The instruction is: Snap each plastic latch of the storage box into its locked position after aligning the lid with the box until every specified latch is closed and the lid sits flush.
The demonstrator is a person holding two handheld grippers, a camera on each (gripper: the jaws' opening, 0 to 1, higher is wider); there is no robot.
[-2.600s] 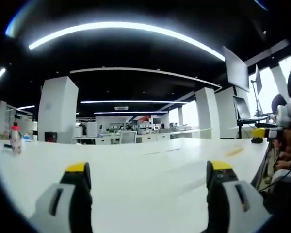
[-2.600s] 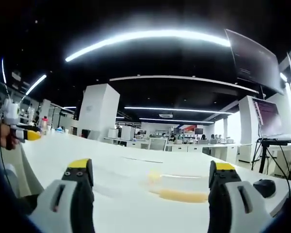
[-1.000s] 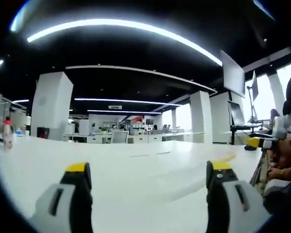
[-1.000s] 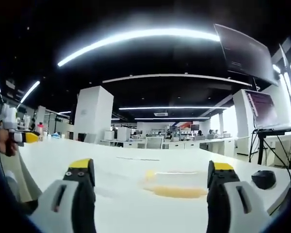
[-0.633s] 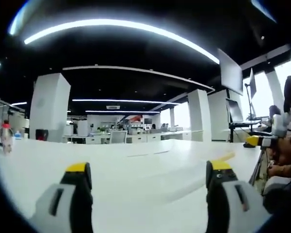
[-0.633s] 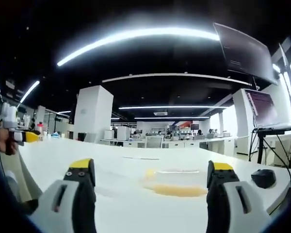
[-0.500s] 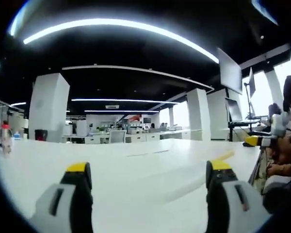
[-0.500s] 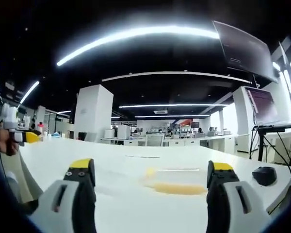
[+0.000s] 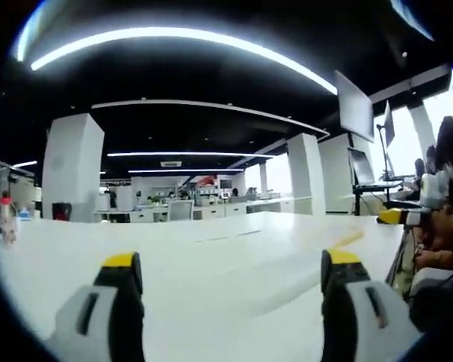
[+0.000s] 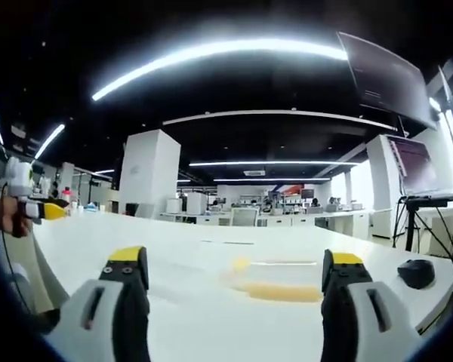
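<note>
1. The left gripper has its jaws spread wide with nothing between them, over a white surface.
2. The right gripper is likewise spread and holds nothing; a blurred yellow patch, too smeared to identify, lies just beyond its jaws.
3. A dark mouse sits right of the right jaw.

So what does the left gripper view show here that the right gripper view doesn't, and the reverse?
Left gripper view: the right gripper coming in at the right edge, with a person's arm below it. Right gripper view: a black mouse on the table's right end, and the left gripper at the left edge. Both: the white table, a yellow mark on it, a white column, and each view's own jaws standing open.
</note>
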